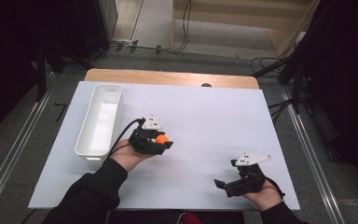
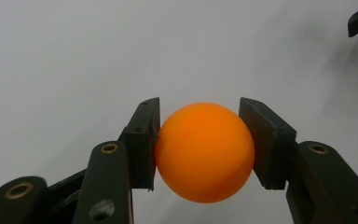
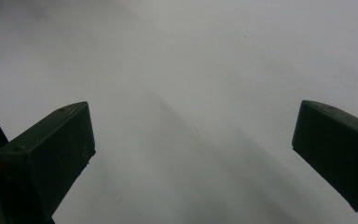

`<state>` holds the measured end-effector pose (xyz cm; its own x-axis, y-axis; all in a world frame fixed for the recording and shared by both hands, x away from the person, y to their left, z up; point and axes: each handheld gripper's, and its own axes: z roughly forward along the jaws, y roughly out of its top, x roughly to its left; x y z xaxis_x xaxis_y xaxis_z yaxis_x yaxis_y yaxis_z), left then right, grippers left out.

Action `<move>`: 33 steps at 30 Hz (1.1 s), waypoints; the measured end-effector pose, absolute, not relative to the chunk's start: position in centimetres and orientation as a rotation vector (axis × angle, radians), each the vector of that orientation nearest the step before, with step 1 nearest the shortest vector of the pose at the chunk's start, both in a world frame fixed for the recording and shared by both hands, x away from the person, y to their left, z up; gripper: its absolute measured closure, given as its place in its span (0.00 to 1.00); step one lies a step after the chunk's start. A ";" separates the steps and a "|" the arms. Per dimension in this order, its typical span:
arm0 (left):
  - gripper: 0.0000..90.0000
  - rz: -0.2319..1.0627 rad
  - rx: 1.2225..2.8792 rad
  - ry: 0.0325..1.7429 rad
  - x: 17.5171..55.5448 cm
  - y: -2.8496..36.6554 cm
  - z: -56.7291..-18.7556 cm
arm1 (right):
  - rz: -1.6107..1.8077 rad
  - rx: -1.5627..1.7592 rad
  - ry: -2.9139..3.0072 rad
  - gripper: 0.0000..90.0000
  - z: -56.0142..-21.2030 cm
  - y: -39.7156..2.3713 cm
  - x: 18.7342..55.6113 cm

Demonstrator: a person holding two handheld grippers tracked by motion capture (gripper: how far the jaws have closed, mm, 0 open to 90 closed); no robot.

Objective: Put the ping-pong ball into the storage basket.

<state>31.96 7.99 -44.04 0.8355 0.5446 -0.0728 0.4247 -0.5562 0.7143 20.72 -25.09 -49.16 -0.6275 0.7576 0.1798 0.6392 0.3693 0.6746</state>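
A white-topped table (image 1: pixel 205 112) with a wooden far edge fills the frame's middle; a long white bin (image 1: pixel 99 122) lies at its left side.

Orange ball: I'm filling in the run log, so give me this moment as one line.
left tongs: shut on orange ball | right tongs: open, nothing between | white bin: beside left hand

Both forearms entering at the bottom of the high view wear black long sleeves (image 1: pixel 91 193). The left gripper (image 1: pixel 161 140) is black, with a pale grey three-cornered plate on top and a black cable trailing back over the hand; in the left gripper view its arms carry brass-ringed holes at lower left and right. The right gripper (image 1: pixel 224 185), lower right, is likewise black with a grey plate, its jaw blocks plain and matte.
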 end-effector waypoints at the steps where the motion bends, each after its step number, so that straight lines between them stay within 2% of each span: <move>1: 0.56 0.200 2.242 0.704 32.0 8.0 -44.0 | 1.101 1.268 2.463 0.00 -49.2 -25.1 20.7; 33: 0.56 0.205 2.220 0.779 32.4 9.1 -42.7 | 1.101 1.257 2.463 0.00 -49.2 -25.1 20.8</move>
